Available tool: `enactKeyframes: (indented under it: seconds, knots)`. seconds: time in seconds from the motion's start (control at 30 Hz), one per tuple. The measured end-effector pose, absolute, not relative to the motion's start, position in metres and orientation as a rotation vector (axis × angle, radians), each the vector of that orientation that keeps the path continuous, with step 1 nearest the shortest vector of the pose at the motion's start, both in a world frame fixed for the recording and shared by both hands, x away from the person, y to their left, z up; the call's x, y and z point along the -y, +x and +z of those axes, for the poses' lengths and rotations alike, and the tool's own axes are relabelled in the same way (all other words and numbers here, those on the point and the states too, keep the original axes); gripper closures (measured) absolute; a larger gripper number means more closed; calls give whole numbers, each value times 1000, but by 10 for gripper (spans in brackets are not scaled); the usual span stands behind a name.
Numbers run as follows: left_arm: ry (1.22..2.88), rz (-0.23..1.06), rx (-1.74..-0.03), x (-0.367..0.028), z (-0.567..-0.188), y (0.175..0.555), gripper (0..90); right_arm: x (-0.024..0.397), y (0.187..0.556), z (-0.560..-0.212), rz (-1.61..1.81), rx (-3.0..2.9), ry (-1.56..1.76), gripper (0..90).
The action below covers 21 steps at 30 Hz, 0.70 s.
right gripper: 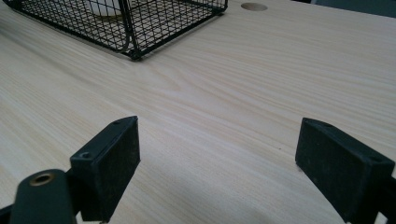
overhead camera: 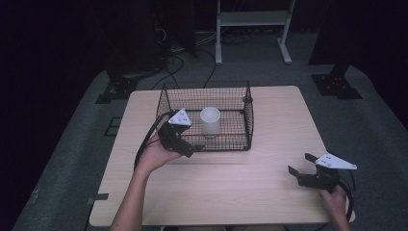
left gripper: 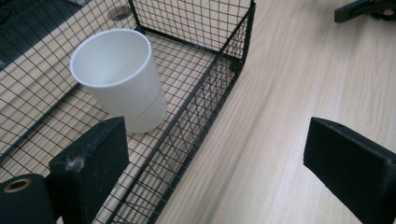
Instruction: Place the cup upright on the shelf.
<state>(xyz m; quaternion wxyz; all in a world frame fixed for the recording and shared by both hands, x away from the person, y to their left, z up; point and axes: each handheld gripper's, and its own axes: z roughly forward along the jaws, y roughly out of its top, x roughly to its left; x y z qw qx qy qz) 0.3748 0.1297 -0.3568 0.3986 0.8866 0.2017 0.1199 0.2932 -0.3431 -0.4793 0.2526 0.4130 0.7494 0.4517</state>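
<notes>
The left gripper [overhead camera: 185,144], black with a grey three-cornered plate on top, is held in the person's left hand [overhead camera: 156,153] at the near left corner of the black wire-mesh basket [overhead camera: 245,126]. Its jaws stand wide apart and hold nothing. In the left gripper view the left jaw sits over the basket's near wall, while the right jaw hangs above bare wood outside the basket; whether either jaw touches the mesh cannot be told.

The right gripper [overhead camera: 302,166], of the same build, is held in the right hand [overhead camera: 337,197] near the near right corner of the light wooden tabletop [overhead camera: 269,192]. Its jaws are also spread wide, empty, with only plain wood between them in the right gripper view [right gripper: 215,168]. It is well apart from the basket.

The white, smooth-walled cup [overhead camera: 210,120] stands upright inside the basket, mouth up, near the middle of the mesh floor and toward its near wall. From the left gripper view the cup [left gripper: 119,77] looks empty, tapering slightly toward its base, apart from the mesh walls.

The basket itself sits toward the far edge of the tabletop, roughly centred between left and right edges. A round hole [right gripper: 254,6] is cut into the tabletop beyond the basket.
</notes>
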Motion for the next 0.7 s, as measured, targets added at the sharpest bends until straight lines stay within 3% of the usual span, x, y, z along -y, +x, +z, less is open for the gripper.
enactKeyframes:
  seconds: [0.7]
  knots:
    - [2211, 306, -497, -135, -371, 343, 60, 342, 293, -479, 1213, -2044, 1116, 131]
